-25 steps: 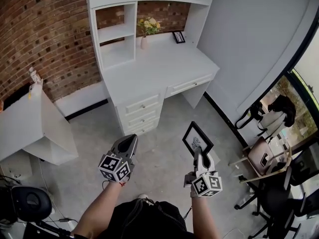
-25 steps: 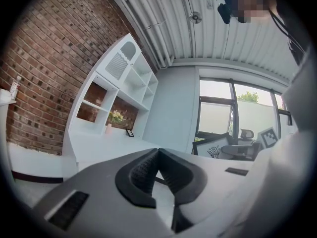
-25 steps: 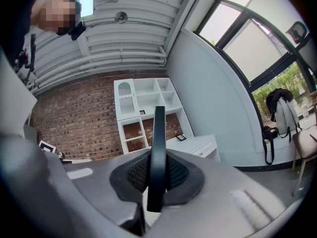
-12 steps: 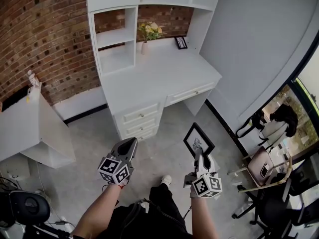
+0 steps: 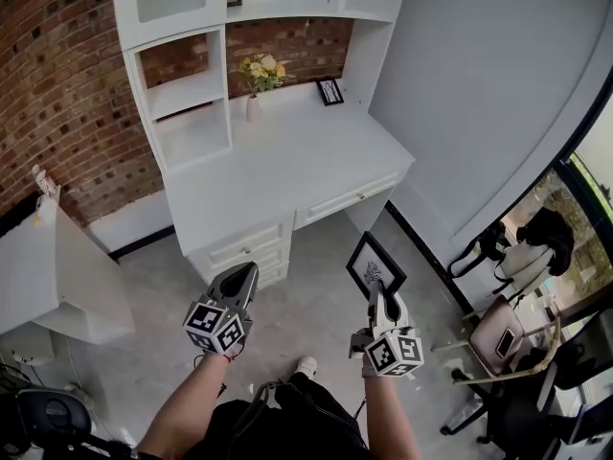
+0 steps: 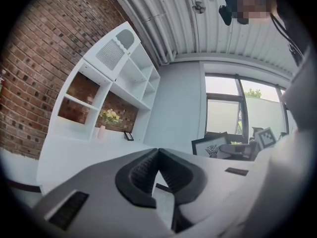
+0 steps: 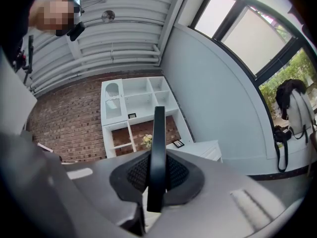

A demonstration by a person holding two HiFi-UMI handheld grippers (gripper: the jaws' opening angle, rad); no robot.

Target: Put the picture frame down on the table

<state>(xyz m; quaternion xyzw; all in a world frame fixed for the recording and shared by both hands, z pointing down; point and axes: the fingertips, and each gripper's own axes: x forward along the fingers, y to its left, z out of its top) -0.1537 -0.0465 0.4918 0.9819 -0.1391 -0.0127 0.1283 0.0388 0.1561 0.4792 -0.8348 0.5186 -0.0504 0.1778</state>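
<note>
The right gripper (image 5: 378,292) clamps the frame (image 5: 374,263) upright in the air; the left gripper (image 5: 240,278) is closed, empty. The table (image 5: 278,166) has come nearer, yet the frame is well apart from it

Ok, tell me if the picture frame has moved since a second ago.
Yes: the picture frame, held in the right gripper, has come closer to the white desk, toward its front edge.

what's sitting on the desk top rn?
A vase of yellow flowers and a small framed picture, both at the back by the brick wall. The drawers are shut, so their contents are hidden.
</note>
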